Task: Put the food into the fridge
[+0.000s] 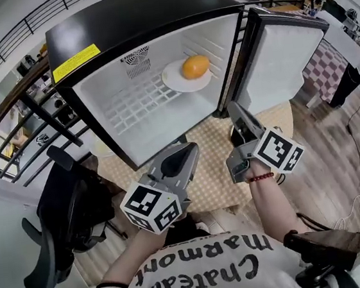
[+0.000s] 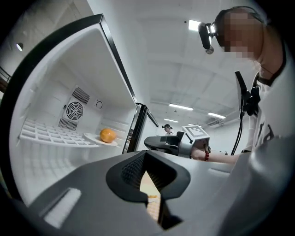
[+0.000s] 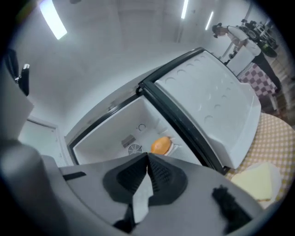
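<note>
Checkered table (image 1: 210,153): fridge (image 1: 90,34) open, orange (image 1: 195,66) on its plate (image 1: 174,82) inside, ahead of both grippers. Left gripper (image 1: 190,150) and right gripper (image 1: 235,109) are pressed together, empty. Judged next: the right gripper pushes the adjacent door (image 1: 279,51) evenly shut.

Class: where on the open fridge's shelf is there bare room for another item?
The white wire shelf is bare on its left and front, from the left wall to the round white plate. Crowded: the right rear, where that plate carries an orange fruit.
</note>
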Available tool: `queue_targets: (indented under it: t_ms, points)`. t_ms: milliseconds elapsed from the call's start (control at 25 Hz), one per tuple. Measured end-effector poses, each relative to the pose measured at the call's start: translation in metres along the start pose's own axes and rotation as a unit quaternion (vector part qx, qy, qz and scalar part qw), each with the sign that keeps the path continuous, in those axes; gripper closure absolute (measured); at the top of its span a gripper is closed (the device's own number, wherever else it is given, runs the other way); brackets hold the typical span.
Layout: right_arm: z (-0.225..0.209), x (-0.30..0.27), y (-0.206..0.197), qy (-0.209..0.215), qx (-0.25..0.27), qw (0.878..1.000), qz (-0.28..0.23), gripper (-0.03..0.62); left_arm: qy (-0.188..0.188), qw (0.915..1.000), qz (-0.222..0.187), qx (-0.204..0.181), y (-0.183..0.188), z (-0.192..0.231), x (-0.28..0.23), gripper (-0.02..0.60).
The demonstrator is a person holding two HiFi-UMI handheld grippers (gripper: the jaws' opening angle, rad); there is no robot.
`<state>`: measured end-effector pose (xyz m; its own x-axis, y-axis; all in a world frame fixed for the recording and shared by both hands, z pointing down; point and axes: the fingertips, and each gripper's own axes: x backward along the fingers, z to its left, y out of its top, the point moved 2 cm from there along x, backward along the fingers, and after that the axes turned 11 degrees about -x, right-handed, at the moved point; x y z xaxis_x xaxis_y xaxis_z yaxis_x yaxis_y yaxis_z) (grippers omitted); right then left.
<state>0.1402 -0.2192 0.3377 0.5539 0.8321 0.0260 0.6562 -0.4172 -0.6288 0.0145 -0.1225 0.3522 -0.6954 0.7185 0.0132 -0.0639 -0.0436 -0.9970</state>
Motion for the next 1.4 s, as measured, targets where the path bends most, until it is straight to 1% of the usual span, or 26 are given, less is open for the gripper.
queue_targets:
  t_ms: [120, 160, 320, 480, 600, 720, 840, 960, 1120, 1240, 1400]
  points:
    - [0.010, 0.020, -0.019, 0.017, 0.080, 0.996, 0.027, 0.577, 0.003, 1.0000, -0.003, 0.009, -0.003, -0.009, 0.011, 0.577]
    - [0.012, 0.029, -0.024, 0.017, 0.096, 0.995, 0.031, 0.577, 0.001, 1.0000, -0.003, 0.008, -0.003, -0.014, 0.015, 0.577]
    - [0.032, 0.066, -0.037, 0.023, 0.125, 0.991, 0.037, 0.577, -0.010, 0.9999, -0.009, -0.005, 0.010, -0.038, 0.034, 0.577]
    - [0.059, 0.094, -0.049, 0.012, 0.165, 0.986, 0.027, 0.579, -0.030, 0.9993, -0.022, -0.011, 0.026, -0.058, 0.056, 0.575]
    - [0.079, 0.114, -0.067, 0.007, 0.170, 0.985, 0.023, 0.579, -0.040, 0.9987, -0.028, -0.012, 0.033, -0.069, 0.082, 0.575]
    - [0.095, 0.135, -0.087, -0.008, 0.174, 0.985, 0.017, 0.579, -0.053, 0.9983, -0.019, -0.015, 0.032, -0.082, 0.114, 0.575]
    - [0.112, 0.152, -0.106, -0.024, 0.198, 0.980, 0.017, 0.579, -0.051, 0.9985, -0.018, -0.013, 0.029, -0.087, 0.145, 0.577]
    - [0.126, 0.164, -0.123, -0.032, 0.203, 0.978, 0.013, 0.579, -0.049, 0.9986, -0.020, -0.006, 0.027, -0.088, 0.170, 0.577]
    - [0.139, 0.177, -0.135, -0.044, 0.218, 0.975, 0.002, 0.579, -0.055, 0.9981, -0.026, -0.007, 0.026, -0.091, 0.191, 0.577]
    - [0.146, 0.182, -0.142, -0.045, 0.226, 0.973, -0.004, 0.579, -0.062, 0.9975, -0.034, -0.007, 0.027, -0.093, 0.200, 0.577]
    - [0.152, 0.185, -0.147, -0.043, 0.226, 0.973, -0.009, 0.579, -0.064, 0.9971, -0.038, -0.017, 0.030, -0.091, 0.206, 0.577]
